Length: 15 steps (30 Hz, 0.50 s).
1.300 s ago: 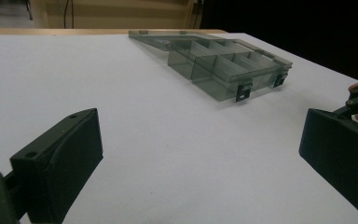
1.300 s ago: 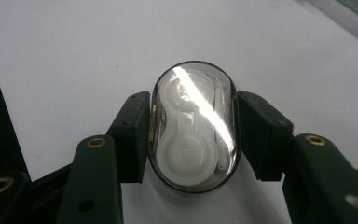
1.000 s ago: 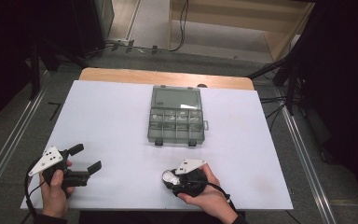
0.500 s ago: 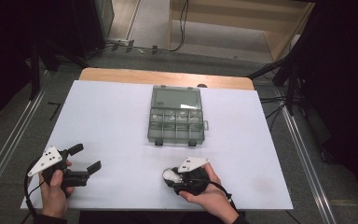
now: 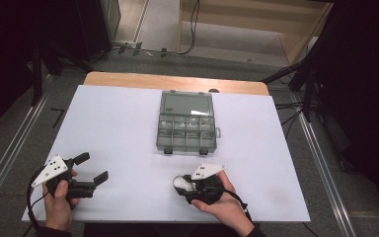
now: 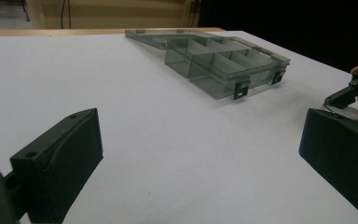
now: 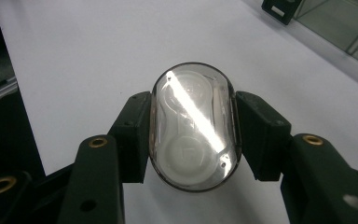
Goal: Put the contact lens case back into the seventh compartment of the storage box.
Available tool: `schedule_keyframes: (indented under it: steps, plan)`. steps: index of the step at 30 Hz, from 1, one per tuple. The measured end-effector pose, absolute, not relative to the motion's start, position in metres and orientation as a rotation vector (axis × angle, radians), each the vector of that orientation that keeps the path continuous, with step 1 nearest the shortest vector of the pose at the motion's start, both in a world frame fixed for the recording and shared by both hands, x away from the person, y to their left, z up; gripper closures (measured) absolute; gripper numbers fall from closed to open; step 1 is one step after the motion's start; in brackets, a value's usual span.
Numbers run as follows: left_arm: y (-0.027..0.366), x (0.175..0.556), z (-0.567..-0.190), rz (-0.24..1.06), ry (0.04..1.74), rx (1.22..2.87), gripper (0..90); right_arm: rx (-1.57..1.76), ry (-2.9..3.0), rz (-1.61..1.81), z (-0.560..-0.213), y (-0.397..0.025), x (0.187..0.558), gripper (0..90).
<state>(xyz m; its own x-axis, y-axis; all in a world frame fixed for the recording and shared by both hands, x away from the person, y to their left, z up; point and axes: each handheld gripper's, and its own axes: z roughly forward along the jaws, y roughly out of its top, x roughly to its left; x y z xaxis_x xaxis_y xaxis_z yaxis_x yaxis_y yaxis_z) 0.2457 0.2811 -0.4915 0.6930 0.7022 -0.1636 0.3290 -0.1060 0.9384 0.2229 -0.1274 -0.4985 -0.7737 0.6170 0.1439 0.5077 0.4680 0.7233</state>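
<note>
The right gripper (image 5: 181,185) is clenched on a small oval clear case (image 7: 195,126) with a white insert inside (maybe a dental floss case, I cannot tell for sure). It holds the case low at the near edge of the white table (image 5: 128,128), in front of the compartment box (image 5: 186,121), which lies open at the middle. The left gripper (image 5: 90,168) is released, with its jaws wide apart, and it holds nothing. I judge that the picking is done; carrying the case to the box and placing it in a compartment is left.
</note>
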Motion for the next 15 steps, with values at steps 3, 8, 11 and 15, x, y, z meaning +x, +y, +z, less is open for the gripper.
schedule_keyframes:
  steps: [3,8,11,15]
  plan:
    - [0.28,0.2457,-0.4923,0.387,0.836,1.712,0.0,0.99,2.567,1.198,-0.4972,-0.1283,0.2232,47.1]
    - [0.2763,0.2452,-0.4943,0.387,0.817,1.733,0.0,0.985,2.563,1.21,-0.4952,-0.1291,0.2234,47.1]
    - [0.2762,0.2446,-0.4945,0.388,0.813,1.734,0.0,0.995,2.563,1.208,-0.4944,-0.1296,0.2234,47.1]
    - [0.2757,0.2437,-0.4947,0.39,0.81,1.737,0.0,0.992,2.552,1.221,-0.4925,-0.1322,0.2246,47.1]
